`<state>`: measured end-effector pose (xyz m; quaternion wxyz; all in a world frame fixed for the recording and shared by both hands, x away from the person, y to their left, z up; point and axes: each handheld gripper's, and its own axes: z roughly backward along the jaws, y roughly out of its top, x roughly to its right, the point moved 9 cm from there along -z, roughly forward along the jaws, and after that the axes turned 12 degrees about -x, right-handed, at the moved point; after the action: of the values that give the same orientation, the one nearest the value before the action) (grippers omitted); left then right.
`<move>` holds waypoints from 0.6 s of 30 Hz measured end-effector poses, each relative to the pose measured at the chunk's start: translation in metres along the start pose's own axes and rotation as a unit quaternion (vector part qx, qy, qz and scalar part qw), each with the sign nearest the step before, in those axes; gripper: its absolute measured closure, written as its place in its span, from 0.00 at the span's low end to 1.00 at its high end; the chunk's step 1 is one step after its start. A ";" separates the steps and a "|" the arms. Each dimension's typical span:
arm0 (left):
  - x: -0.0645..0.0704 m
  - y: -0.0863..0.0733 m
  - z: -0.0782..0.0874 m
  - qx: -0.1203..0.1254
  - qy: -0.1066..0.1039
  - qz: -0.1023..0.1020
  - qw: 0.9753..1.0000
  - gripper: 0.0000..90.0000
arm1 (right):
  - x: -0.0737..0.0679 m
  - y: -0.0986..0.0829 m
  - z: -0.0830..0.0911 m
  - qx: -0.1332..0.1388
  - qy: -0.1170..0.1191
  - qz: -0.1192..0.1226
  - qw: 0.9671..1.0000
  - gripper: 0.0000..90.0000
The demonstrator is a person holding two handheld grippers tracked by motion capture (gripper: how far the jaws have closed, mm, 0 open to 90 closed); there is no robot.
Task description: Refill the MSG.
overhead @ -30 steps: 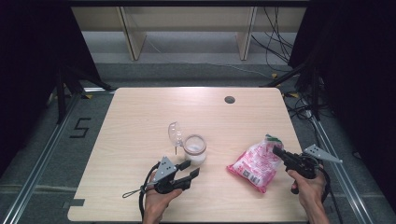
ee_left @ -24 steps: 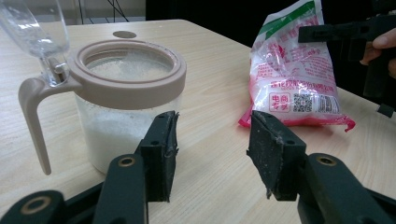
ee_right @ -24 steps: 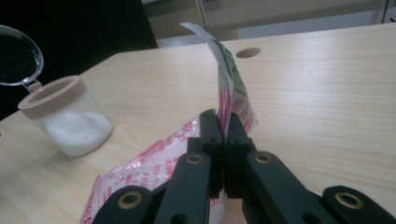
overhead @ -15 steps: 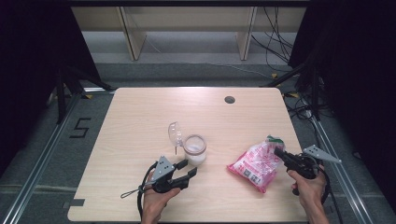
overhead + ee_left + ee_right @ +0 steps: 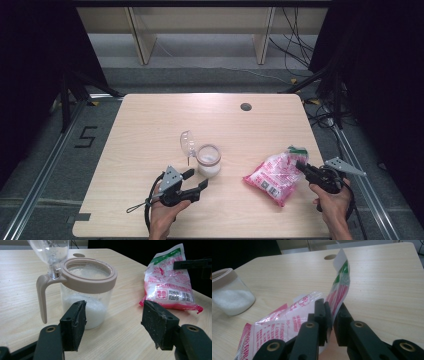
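Tool L (image 5: 195,180) low, jaws wide near jar (image 5: 208,161); tool R (image 5: 301,166) pinches bag (image 5: 272,176).

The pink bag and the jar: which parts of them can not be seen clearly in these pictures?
- Pink bag: in the right gripper view its lower part is cut off by the bottom edge, and the right gripper, shut on its top, hides the seam.
- Print on the bag, high view: too small to read.
- Jar: in the left gripper view its open lid is cut off by the top edge.
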<state>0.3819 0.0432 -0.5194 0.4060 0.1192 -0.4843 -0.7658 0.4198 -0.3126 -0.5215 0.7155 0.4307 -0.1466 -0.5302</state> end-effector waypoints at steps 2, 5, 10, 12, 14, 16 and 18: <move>0.001 0.002 0.001 0.008 -0.010 0.004 1.000 0.37 | 0.002 -0.001 0.002 -0.003 -0.011 0.017 1.000 0.89; 0.000 0.003 0.003 0.008 -0.005 0.007 1.000 0.37 | -0.003 -0.005 0.002 -0.012 -0.001 0.009 1.000 0.86; -0.002 0.003 0.006 0.010 -0.001 0.008 1.000 0.37 | -0.004 -0.008 0.003 -0.012 -0.004 0.002 1.000 0.82; -0.004 0.004 0.007 0.013 0.000 0.006 1.000 0.37 | -0.006 -0.012 0.006 -0.022 0.000 -0.018 1.000 0.80; -0.004 0.003 0.007 0.013 -0.001 0.009 1.000 0.36 | -0.005 -0.014 0.008 -0.022 0.000 -0.010 1.000 0.78; -0.004 0.003 0.007 0.012 0.001 0.009 1.000 0.36 | -0.005 -0.014 0.009 -0.015 0.006 -0.012 1.000 0.77; -0.004 0.004 0.007 0.012 0.002 0.009 1.000 0.36 | -0.008 -0.016 0.011 -0.019 0.022 -0.029 0.999 0.74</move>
<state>0.3825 0.0502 -0.5139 0.4120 0.1211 -0.4941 -0.7559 0.3990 -0.3114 -0.5254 0.7107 0.4329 -0.1080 -0.5439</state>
